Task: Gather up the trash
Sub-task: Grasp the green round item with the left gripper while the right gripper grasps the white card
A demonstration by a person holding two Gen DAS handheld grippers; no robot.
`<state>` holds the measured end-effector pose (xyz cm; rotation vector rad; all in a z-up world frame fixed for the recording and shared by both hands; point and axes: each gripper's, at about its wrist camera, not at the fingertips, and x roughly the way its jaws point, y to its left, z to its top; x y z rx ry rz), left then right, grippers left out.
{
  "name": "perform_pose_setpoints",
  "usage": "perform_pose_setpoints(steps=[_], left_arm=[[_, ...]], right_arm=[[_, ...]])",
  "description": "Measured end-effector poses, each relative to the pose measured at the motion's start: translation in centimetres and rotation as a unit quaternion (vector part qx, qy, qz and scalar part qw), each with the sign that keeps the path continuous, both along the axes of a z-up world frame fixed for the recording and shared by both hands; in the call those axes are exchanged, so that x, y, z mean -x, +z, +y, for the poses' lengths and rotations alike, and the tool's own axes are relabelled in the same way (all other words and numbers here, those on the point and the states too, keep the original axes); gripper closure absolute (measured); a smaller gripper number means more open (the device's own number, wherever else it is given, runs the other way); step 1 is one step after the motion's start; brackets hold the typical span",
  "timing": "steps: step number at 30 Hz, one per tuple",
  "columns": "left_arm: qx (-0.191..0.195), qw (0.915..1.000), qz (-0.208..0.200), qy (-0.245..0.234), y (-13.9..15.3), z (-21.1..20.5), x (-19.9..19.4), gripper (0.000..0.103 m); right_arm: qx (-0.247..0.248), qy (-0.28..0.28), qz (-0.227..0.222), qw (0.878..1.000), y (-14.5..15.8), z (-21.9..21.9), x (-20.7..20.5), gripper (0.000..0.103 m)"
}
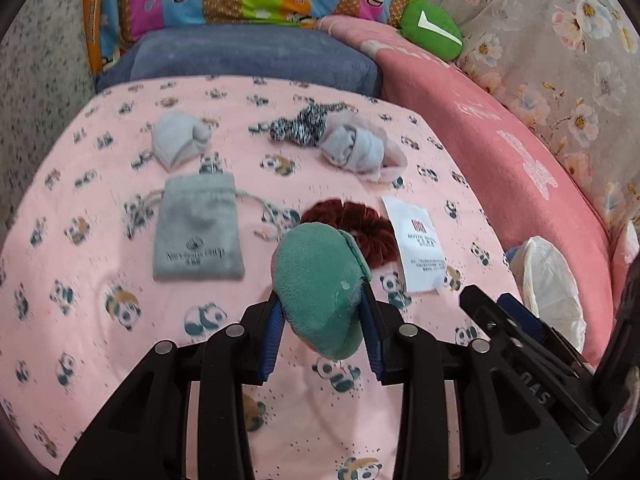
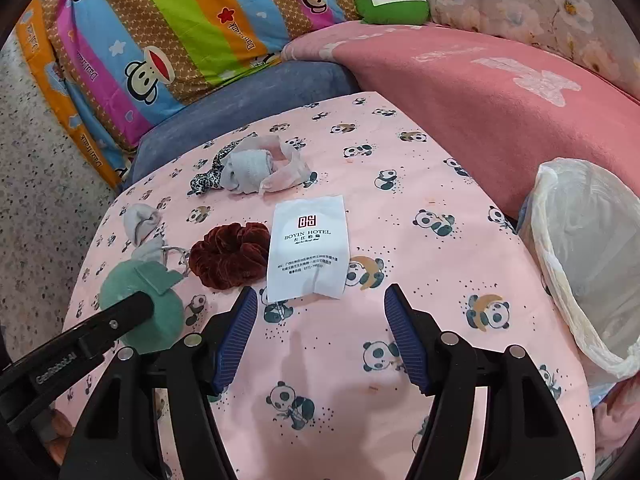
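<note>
Left to right on the panda sheet (image 1: 120,360): grey drawstring pouch (image 1: 198,230) sat far left, with a rolled grey sock (image 1: 178,142) beyond it. The left hand-held gripper (image 1: 322,320) was closed on a green felt piece (image 1: 318,288), pinched between its blue pads and held up off the sheet (not obviously trash, can't tell what it is). A dark red scrunchie (image 2: 230,254) lay just right of that, touching or nearly touching the white hotel sachet (image 2: 308,248). At the far side sat a bundle of leopard-print band, grey sock and crumpled pinkish tissue (image 2: 286,170).

The right hand-held gripper (image 2: 320,332) was wide open and empty, hovering over the sheet. The sachet lay directly ahead of it, just beyond the fingertips and slightly left of centre. Its long axis ran near-to-far, roughly in line with the gripper's fingers, so the jaws would have closed across the short width. The right hand was clearly nearer to it than the left, which was occupied anyway.

Furthest right was the bin with the white bag liner (image 2: 580,264), at the sheet's right edge, mouth open. My read: the sachet was the next pick for the right hand, then a short swing right to the bin. The flat sachet on soft fabric could have been tricky to lift by an edge.
</note>
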<state>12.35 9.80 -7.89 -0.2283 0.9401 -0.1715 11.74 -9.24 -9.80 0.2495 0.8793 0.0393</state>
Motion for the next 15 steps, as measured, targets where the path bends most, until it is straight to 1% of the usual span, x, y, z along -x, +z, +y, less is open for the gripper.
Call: perform_pose_setpoints(steps=[5,10,13,15], left_arm=[[-0.012,0.9998,-0.013,0.000,1.0,-0.2,-1.0,0.069],[-0.026,0.9996,-0.015,-0.001,0.9,-0.6,-2.1,0.069],[-0.028,0.9996,-0.010,0.000,0.6,-0.6,-2.7,0.069],[-0.029,0.9995,-0.009,0.000,0.5,-0.7,-2.9,0.069]], right_arm=[[-0.007,0.003,0.014,1.000,-1.0,0.6,-2.1,0.040],[-0.009,0.001,0.032,0.999,-2.5,0.7,-3.9,0.040],[-0.009,-0.003,0.042,0.999,-3.4,0.7,-4.7,0.040],[-0.009,-0.004,0.046,0.999,-3.9,0.5,-5.0,0.045]])
